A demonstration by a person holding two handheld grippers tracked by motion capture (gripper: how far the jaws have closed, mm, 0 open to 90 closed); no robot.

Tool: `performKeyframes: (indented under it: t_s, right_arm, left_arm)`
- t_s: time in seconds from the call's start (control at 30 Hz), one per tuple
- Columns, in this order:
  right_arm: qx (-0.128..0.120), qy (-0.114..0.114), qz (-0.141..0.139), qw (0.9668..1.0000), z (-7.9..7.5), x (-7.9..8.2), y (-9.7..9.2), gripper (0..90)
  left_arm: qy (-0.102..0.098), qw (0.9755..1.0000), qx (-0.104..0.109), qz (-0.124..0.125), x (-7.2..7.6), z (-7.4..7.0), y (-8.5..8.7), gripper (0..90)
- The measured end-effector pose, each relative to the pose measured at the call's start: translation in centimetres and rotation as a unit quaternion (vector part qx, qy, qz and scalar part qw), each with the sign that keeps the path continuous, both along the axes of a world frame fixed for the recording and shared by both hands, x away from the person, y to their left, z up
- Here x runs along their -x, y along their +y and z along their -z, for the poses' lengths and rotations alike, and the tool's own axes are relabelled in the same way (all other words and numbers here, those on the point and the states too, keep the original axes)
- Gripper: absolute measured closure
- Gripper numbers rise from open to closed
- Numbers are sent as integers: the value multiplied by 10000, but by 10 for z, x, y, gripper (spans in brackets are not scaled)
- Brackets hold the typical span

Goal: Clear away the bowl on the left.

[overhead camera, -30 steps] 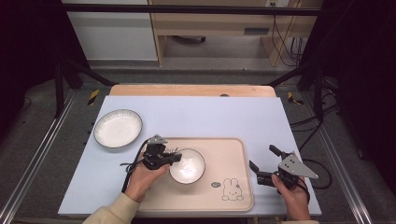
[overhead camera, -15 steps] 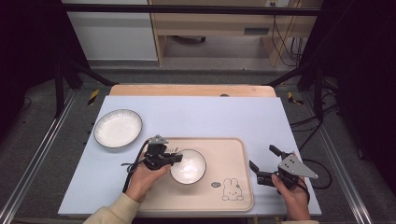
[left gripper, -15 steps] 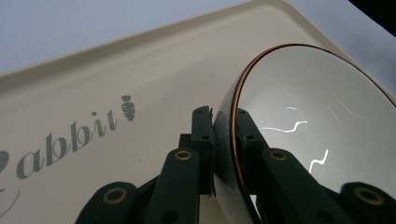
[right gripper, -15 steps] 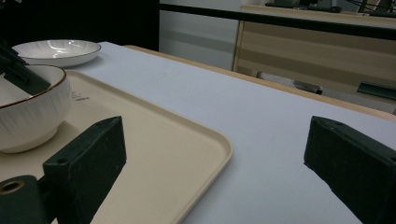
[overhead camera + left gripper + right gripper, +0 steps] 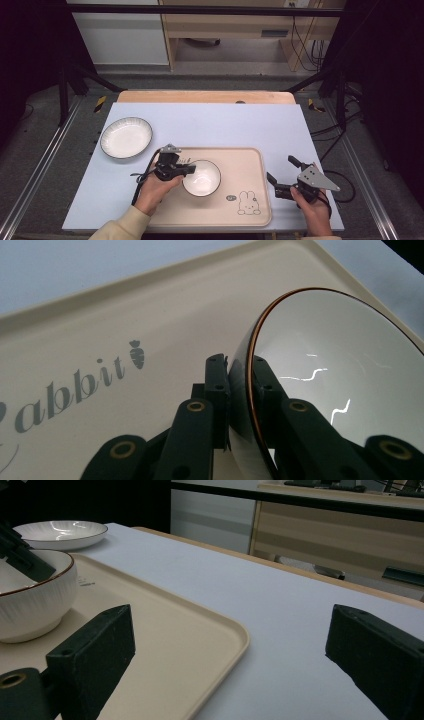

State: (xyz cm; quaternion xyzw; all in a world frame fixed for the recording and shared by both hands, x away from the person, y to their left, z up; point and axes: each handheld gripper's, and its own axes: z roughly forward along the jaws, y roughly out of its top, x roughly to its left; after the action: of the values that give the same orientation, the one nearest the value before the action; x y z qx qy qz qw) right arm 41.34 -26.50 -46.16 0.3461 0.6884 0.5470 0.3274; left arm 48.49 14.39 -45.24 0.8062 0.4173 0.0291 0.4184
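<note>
High view: the left claw [image 5: 189, 170] clamps the bowl's [image 5: 202, 179] rim on the tray [image 5: 250, 165]; the right claw [image 5: 280, 176] gapes wide, holding nothing.

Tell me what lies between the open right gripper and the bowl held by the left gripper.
Only bare tray and a strip of table; the high view shows nothing else between the right gripper and the bowl. The rabbit print sits nearer the person.

I'm reading "abbit" in grey letters beside a small carrot sign, printed on the beige tray [image 5: 150, 325].
</note>
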Motion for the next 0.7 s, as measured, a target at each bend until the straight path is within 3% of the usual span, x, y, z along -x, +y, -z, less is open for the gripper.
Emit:
performKeyframes:
  t_s: [0.23,0.7]
  right_arm:
    - [-5,8,5,10000,0,0,0,58]
    - [14,1,-5,10000,0,0,0,58]
  left_arm:
    - [52,10000,-20,-5,-2,0,0,811]
    - [-95,10000,-18,9,-2,2,-3,806]
